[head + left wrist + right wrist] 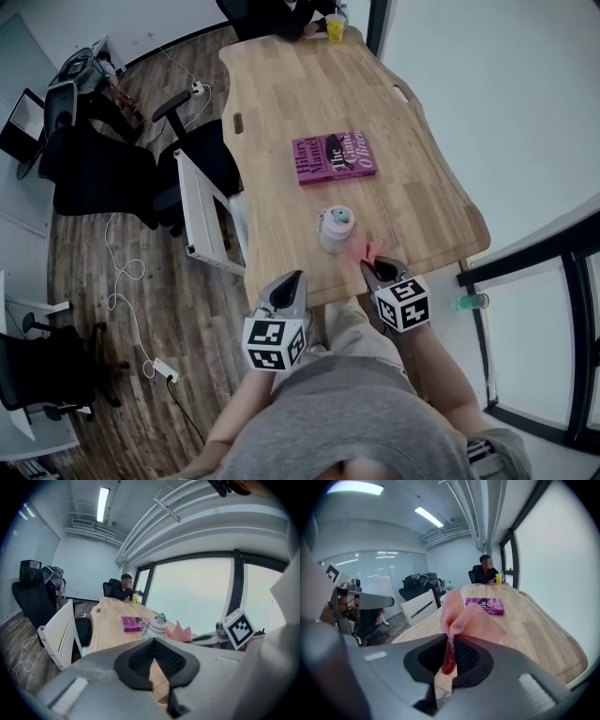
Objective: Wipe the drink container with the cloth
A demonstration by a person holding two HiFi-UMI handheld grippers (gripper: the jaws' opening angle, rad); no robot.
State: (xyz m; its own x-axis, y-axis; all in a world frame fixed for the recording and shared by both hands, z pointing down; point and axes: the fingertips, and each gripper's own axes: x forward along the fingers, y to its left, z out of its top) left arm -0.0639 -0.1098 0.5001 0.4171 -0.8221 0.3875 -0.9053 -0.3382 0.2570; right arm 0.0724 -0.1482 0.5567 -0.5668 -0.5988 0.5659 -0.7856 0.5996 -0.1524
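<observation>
The drink container (336, 228), a white bottle with a pale teal figure-shaped lid, stands upright near the front edge of the wooden table (281, 103). My right gripper (373, 268) is just right of it, shut on a pink mesh cloth (369, 251). In the right gripper view the cloth (464, 617) is pinched between the jaws (450, 645) and hides most of the container. My left gripper (292, 280) hovers at the table's front edge, left of the container, shut and empty. The left gripper view looks past its gripper (154, 645) to the container (158, 623) and the cloth (181, 632).
A magenta book (335, 157) lies mid-table beyond the container. A person sits at the far end by a yellow cup (335, 28). A white chair (202, 214) and black office chairs (94, 173) stand to the left, with cables on the floor. A window wall runs along the right.
</observation>
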